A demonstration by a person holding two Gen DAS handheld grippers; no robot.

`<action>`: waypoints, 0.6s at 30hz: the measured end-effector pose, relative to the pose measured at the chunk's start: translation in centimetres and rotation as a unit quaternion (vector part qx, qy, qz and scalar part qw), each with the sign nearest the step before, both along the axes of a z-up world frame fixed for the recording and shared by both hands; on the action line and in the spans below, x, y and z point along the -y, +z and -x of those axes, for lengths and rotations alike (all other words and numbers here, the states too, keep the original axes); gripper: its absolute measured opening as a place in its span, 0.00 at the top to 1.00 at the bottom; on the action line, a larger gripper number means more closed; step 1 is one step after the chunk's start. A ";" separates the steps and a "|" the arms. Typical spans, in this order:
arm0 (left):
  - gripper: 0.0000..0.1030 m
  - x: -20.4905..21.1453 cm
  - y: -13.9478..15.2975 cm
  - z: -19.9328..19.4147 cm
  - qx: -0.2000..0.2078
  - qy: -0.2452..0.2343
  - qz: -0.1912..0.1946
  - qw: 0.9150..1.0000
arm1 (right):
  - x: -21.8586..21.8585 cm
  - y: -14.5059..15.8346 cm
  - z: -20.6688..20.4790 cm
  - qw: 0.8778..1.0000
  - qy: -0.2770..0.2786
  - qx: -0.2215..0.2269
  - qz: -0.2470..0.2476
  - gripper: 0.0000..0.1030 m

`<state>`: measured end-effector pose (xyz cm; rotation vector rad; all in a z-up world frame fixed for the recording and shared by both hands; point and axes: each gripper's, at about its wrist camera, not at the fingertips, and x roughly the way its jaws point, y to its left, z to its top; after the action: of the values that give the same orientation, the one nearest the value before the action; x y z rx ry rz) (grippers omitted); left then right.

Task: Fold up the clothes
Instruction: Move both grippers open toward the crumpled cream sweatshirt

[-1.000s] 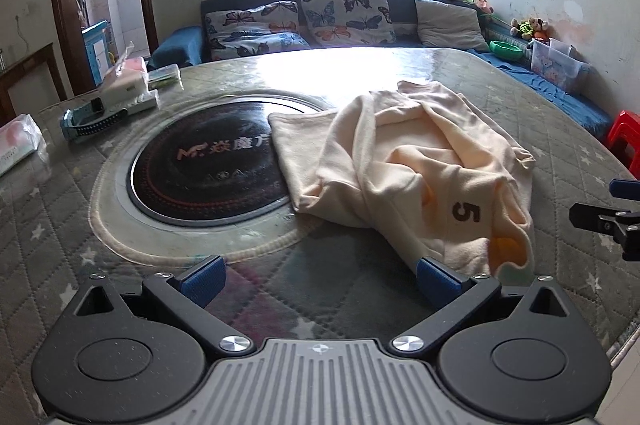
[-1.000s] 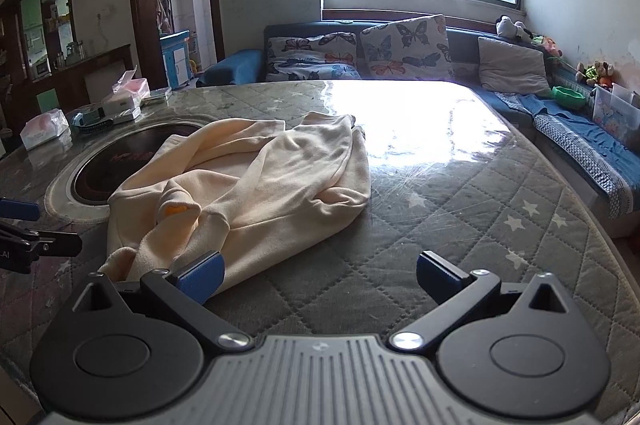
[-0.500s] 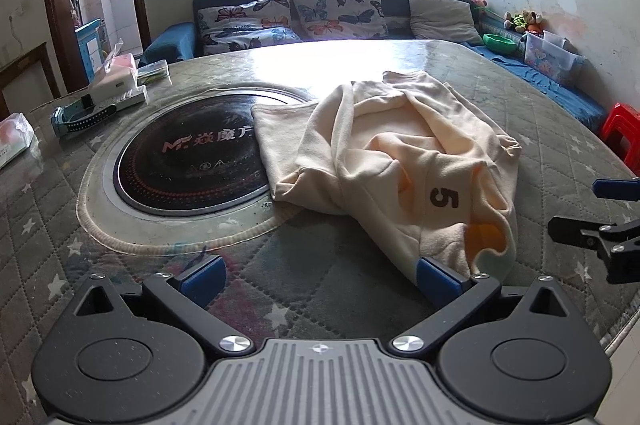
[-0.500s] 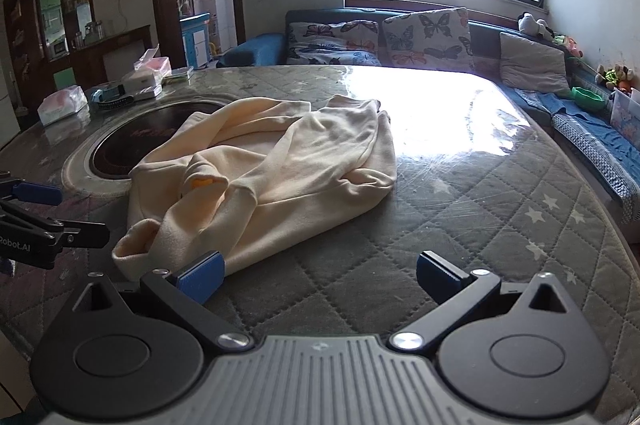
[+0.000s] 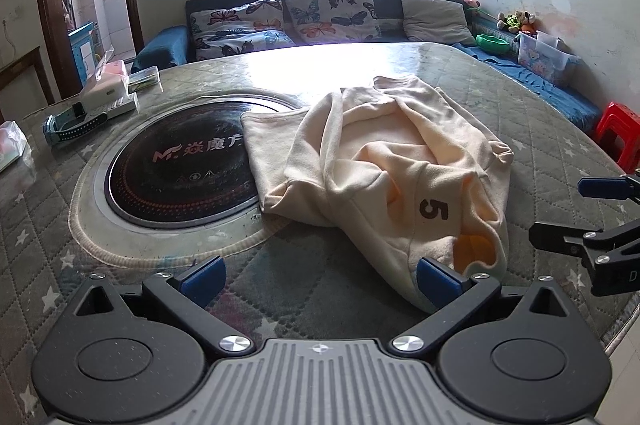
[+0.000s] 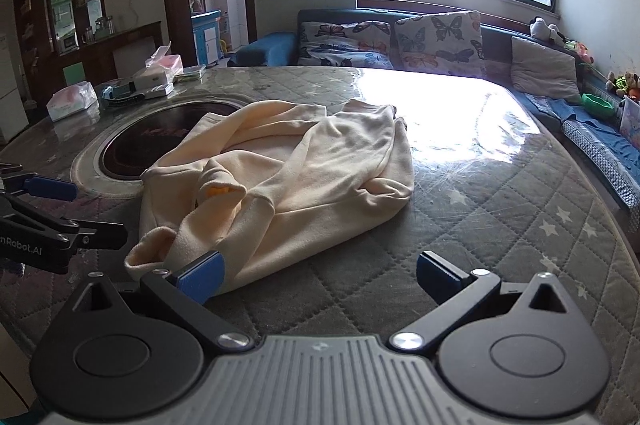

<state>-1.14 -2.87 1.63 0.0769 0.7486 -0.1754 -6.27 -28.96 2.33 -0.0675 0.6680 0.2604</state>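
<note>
A cream sweatshirt (image 5: 384, 169) with a brown "5" lies crumpled on the quilted round table (image 5: 160, 289); in the right wrist view the same sweatshirt (image 6: 304, 177) lies left of centre. My left gripper (image 5: 320, 275) is open, its right pad just at the garment's near cuff, nothing between the fingers. My right gripper (image 6: 320, 277) is open too, its left pad against the near hem. Each gripper shows at the other view's edge: the right gripper (image 5: 592, 217) at right, the left gripper (image 6: 60, 209) at left.
A dark round hotplate (image 5: 176, 165) is set in the table under the garment's left part. Tissue packs and boxes (image 5: 104, 93) sit at the table's far left. A sofa with butterfly cushions (image 5: 332, 9) runs behind; a red stool (image 5: 620, 137) stands right.
Both grippers have drawn back and risen slightly, so the sweatshirt sits a bit farther and lower in view. The garment itself has not moved. Both stay open.
</note>
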 end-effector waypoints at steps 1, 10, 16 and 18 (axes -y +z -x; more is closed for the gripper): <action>0.00 0.0 0.0 -0.1 0.000 0.000 0.000 1.000 | -0.1 0.0 -0.1 1.000 0.002 0.001 0.001 0.00; 0.00 0.1 0.6 -1.6 0.004 -0.005 -0.005 1.000 | -0.6 0.5 -1.5 1.000 0.017 0.007 0.008 0.00; 0.00 0.3 1.2 -3.1 0.014 -0.008 -0.012 1.000 | -1.0 1.0 -2.9 0.999 0.025 0.014 0.016 0.01; 0.00 0.3 1.4 -3.8 0.017 -0.009 -0.015 1.000 | -1.1 1.2 -3.4 0.999 0.027 0.016 0.018 0.01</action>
<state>2.65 -3.20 3.08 0.1148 0.7168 -0.1793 -2.91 -27.88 3.52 -0.1238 0.6405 0.2989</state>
